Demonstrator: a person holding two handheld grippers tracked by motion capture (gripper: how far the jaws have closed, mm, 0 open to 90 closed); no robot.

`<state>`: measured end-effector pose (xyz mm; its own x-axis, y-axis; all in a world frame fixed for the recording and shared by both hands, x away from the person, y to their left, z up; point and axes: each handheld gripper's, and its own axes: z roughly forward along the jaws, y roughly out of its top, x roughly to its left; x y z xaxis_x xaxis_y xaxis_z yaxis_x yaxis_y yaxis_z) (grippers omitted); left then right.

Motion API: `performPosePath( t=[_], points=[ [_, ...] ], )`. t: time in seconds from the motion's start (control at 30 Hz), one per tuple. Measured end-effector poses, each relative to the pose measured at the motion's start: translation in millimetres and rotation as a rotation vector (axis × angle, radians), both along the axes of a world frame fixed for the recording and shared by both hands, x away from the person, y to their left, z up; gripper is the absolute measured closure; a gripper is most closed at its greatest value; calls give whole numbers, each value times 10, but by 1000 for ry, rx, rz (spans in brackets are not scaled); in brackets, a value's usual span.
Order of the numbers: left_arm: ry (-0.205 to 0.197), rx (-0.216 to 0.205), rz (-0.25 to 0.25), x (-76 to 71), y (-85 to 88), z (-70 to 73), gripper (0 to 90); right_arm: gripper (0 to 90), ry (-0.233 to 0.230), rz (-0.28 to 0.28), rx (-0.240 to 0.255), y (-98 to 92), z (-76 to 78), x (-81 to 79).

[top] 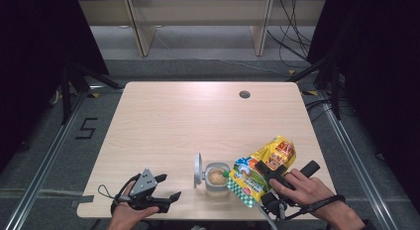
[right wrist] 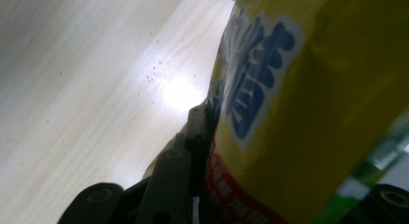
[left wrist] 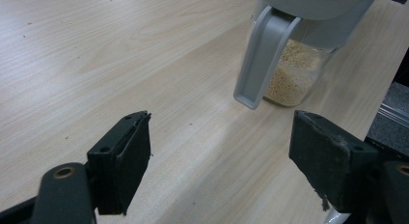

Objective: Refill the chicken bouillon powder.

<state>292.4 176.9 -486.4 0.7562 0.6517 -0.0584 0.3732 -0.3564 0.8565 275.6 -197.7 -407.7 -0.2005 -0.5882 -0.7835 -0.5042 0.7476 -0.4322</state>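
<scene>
A light wooden desk fills the middle of the high view, with dark floor around it.

At the lower left of that view, a hand holds the left gripper low over the desk's near edge. Its fingers are spread wide apart with nothing between them. In the left gripper view the two black pads stand at the lower left and lower right, and bare wood shows in the gap.

Just right of centre, near the bottom of the high view, stands a clear container with a grey rim, partly filled with pale tan grains. Its grey hinged lid stands open and upright on the container's left side. In the left gripper view the container appears at the upper right, and a grey flap hangs down its side.

Right of the container, a yellow pouch with bright printing lies tilted, its lower end at the container's open mouth and its upper end rising toward the right.

At the lower right of the high view, a hand holds the right gripper, its fingers clamped on the pouch. In the right gripper view the pouch's yellow face with blue lettering sits against one black finger. Small dark specks dot the wood beyond it.
</scene>
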Motion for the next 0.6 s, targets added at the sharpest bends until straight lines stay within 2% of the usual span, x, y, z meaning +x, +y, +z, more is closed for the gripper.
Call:
performPosePath(
  t=[0.03,0.13,0.17,0.2,0.47,0.5,0.6],
  points=[
    [1,0,0,0,0,0,219,749,12,-28,24,-15,-19,-19],
    [1,-5,1,1,-3,-4,219,750,19,-30,50,-36,-33,-28],
    [3,0,1,-1,0,0,219,751,50,-50,104,-48,-74,-41],
    [1,0,0,0,1,1,219,751,56,-26,97,-39,-70,-28],
    [2,-1,1,0,0,-1,219,754,87,-56,198,-96,-68,-36],
    [1,1,1,-1,0,0,219,754,103,-82,225,-113,-89,-48],
    [-1,2,-1,-1,0,1,219,755,109,-67,228,-115,-90,-40]
  ],
)
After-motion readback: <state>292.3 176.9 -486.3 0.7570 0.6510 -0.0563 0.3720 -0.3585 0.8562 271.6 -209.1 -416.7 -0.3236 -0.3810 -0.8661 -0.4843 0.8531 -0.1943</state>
